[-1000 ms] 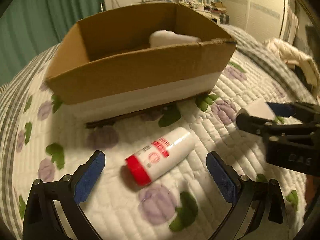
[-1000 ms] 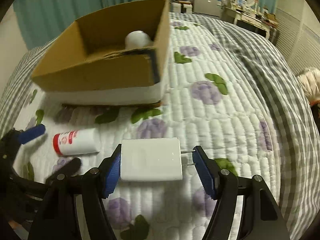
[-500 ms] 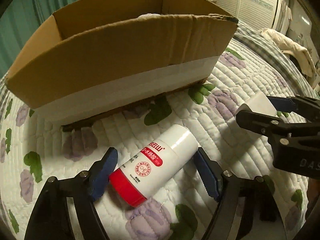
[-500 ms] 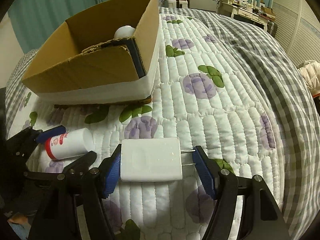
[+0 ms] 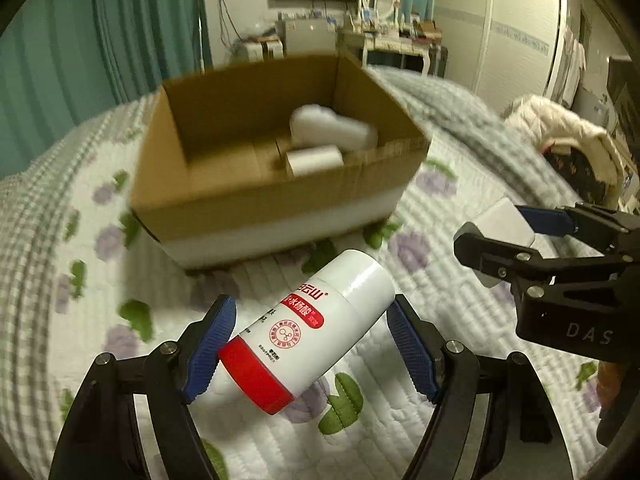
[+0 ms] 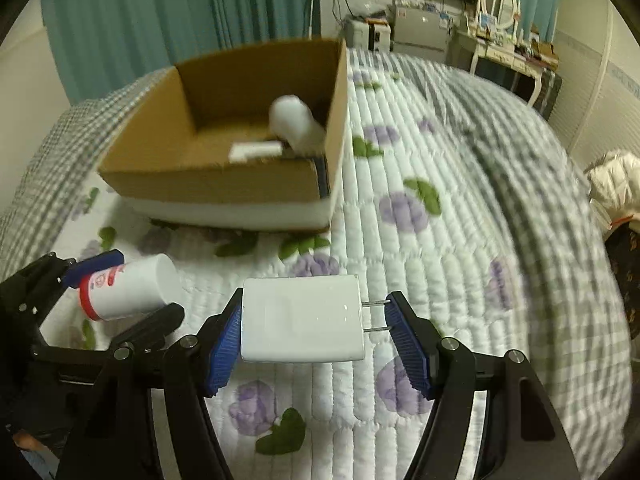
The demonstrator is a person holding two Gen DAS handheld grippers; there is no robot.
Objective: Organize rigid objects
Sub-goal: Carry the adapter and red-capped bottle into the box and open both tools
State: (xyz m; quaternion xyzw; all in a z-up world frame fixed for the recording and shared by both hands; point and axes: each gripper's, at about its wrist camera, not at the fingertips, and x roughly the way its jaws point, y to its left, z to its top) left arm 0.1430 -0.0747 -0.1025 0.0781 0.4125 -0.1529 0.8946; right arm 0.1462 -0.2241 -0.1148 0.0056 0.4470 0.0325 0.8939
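My left gripper (image 5: 310,342) is shut on a white bottle with a red cap (image 5: 316,320), held slantwise above the quilt with the cap towards me. My right gripper (image 6: 316,344) is shut on a white charger (image 6: 302,328); its two prongs touch the right pad. Both hang in front of an open cardboard box (image 5: 280,196), which sits on the bed. Inside the box lie a white rounded bottle (image 5: 332,128) and a small white block (image 5: 314,160). The right wrist view shows the held bottle (image 6: 128,292) at the lower left and the box (image 6: 216,188) beyond it.
The bed carries a white quilt with purple flowers (image 6: 400,208) and a grey checked blanket (image 6: 520,152) on its right side. A pale jacket (image 5: 560,132) lies at the right. Teal curtains (image 6: 160,20) and a dresser with a mirror (image 6: 500,8) stand behind.
The left jaws closed on the bottle and lifted it off the quilt. The right gripper rose with the charger. Both views now look down into the box.
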